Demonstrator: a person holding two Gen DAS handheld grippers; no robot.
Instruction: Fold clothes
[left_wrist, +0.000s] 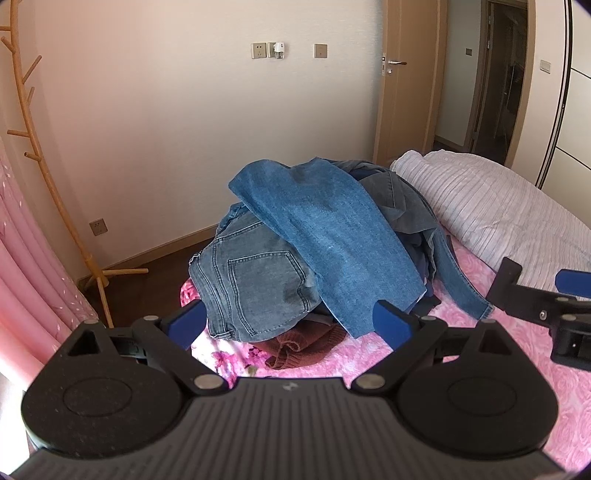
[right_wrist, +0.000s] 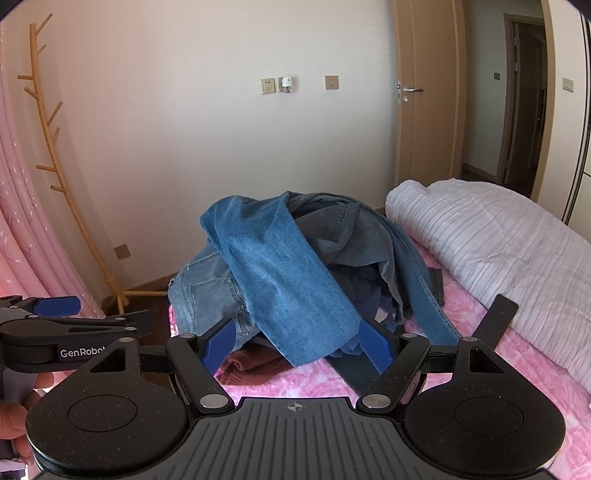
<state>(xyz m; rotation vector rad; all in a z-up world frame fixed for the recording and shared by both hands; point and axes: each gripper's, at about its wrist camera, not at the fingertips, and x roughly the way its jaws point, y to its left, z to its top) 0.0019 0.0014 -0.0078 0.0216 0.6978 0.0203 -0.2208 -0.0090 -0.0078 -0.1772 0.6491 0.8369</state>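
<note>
Heap of denim on the far left part of the bed (left_wrist: 406, 354), above the pink floral sheet; bright blue jeans leg (left_wrist: 325, 236) draped over the top, faded jeans (left_wrist: 251, 280) with back pocket showing beneath on the left, darker denim (right_wrist: 354, 236) to the right, a rust-brown knit (left_wrist: 299, 343) at the near foot.

Left gripper (left_wrist: 291, 323) and right gripper (right_wrist: 297, 341) both with jaws spread wide, holding nothing, short of the heap.

Handling, by judgement — denim heavy, limp yet thick, not slippery, not fragile; likely to drag neighbours when lifted; best taken at the near hem of the top leg or at a waistband.

Long axis of the top leg running from far left down to near right, hem end nearest; the other garments too crumpled to tell.
</note>
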